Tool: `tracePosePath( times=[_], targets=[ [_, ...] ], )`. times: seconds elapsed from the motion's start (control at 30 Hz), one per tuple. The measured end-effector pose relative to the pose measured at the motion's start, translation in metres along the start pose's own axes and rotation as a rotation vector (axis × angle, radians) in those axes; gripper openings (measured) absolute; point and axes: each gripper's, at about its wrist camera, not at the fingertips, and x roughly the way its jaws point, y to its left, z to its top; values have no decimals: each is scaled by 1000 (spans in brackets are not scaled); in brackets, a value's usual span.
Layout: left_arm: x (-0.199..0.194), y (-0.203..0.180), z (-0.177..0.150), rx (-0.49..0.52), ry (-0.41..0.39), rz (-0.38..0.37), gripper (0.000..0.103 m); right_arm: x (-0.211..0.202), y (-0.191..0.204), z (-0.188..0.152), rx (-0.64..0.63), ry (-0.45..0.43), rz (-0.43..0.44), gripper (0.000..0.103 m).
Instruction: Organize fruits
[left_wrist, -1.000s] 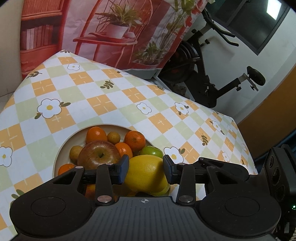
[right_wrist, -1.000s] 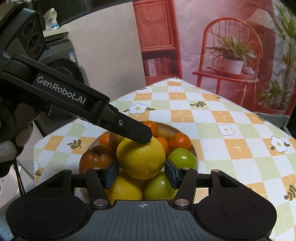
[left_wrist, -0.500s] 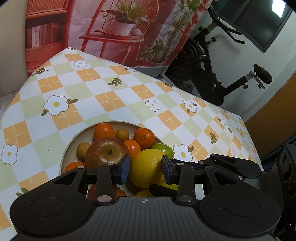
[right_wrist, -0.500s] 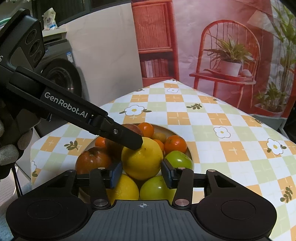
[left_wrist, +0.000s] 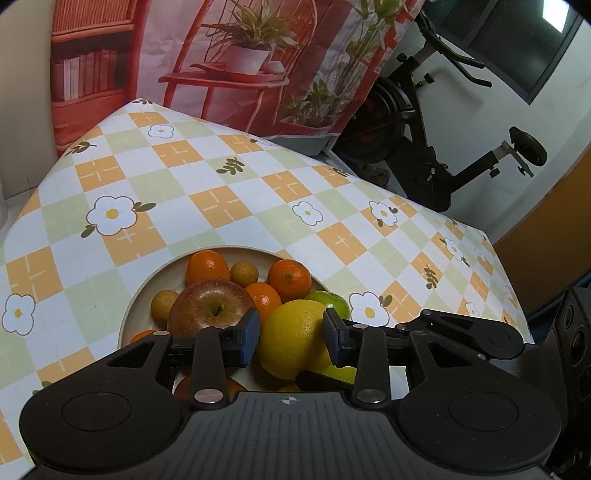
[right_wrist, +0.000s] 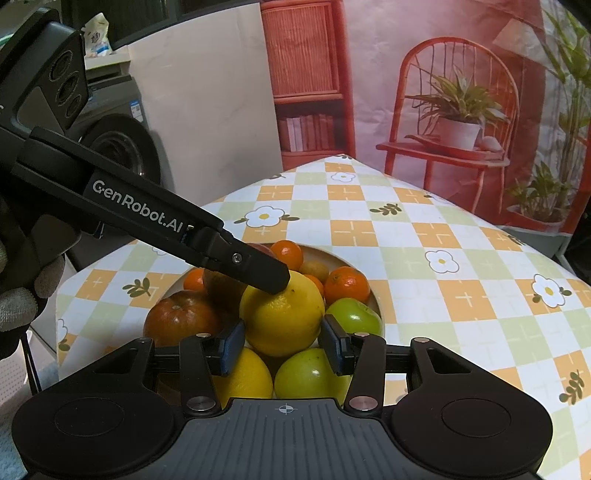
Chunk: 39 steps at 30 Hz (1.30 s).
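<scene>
Fruit sits heaped in a shallow bowl (right_wrist: 375, 295) near the surface's (left_wrist: 229, 206) near edge as I work both tools around one big yellow citrus (right_wrist: 282, 317) crowning the pile. My right claw (right_wrist: 282, 345) stands part open, its blue pads flanking the citrus on either side with slim gaps showing, so I cannot say it has any hold. My left claw (left_wrist: 290, 338) is likewise part open around the same fruit, one finger laid on its top in the right wrist view, seemingly to steady it where it perches. Beneath it lie a second yellow citrus (right_wrist: 245, 376), two green apples (right_wrist: 312, 373), a red apple (left_wrist: 210, 306), a dark reddish fruit (right_wrist: 181, 321), mandarins (left_wrist: 289, 278) and small tan fruits (left_wrist: 243, 273), all inside the bowl. I judge the topmost citrus likely to roll if either tool nudges it, since it rests only on rounded neighbours. Whether it is being settled there or taken off, the scene does not settle.
</scene>
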Motion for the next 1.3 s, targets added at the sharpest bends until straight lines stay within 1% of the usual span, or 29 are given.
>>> tracePosePath(
  times=[0.2,0.4,0.5,0.63,0.7,0.77,0.8,0.83,0.87,0.93,1.0,1.03,1.07,1.13,1.2,1.27,1.3],
  targets=[
    [-1,-1,-1,-1,-1,3,40,0,0,0,0,2,-3,41],
    [-4,-2,-1,0,-8,22,39,-4,0,0,-6,-7,-15,41],
    [-13,-4,-1,-1,-32,34,39,-9,0,-2,-6,-13,-24,41],
    [-30,-10,-1,24,-77,62,41,-23,-1,-3,11,-35,-47,42],
    [-39,-14,-1,39,-103,78,47,-31,-3,-3,26,-54,-66,44],
    [-50,-19,-3,54,-137,100,55,-41,-6,-4,45,-73,-89,54],
    [-55,-21,-3,62,-154,112,58,-46,-6,-5,53,-84,-99,54],
    [-60,-24,-5,71,-172,125,62,-52,-7,-5,61,-95,-109,55],
    [-65,-27,-5,80,-189,139,69,-56,-9,-5,68,-101,-119,64],
    [-73,-33,-8,92,-221,170,79,-66,-10,-6,83,-117,-148,78],
    [-81,-38,-11,103,-250,197,86,-76,-13,-8,95,-142,-179,82],
    [-85,-40,-13,108,-261,203,90,-81,-14,-8,102,-149,-188,85],
    [-88,-41,-14,114,-274,203,92,-85,-15,-9,111,-155,-198,94],
    [-92,-45,-17,121,-286,230,96,-93,-17,-12,130,-173,-223,102],
    [-94,-50,-20,134,-298,253,99,-104,-20,-14,156,-195,-244,102],
    [-97,-52,-22,142,-306,263,103,-114,-24,-18,189,-208,-249,102],
    [-98,-53,-23,140,-306,266,103,-119,-27,-19,207,-213,-248,102]
  ],
)
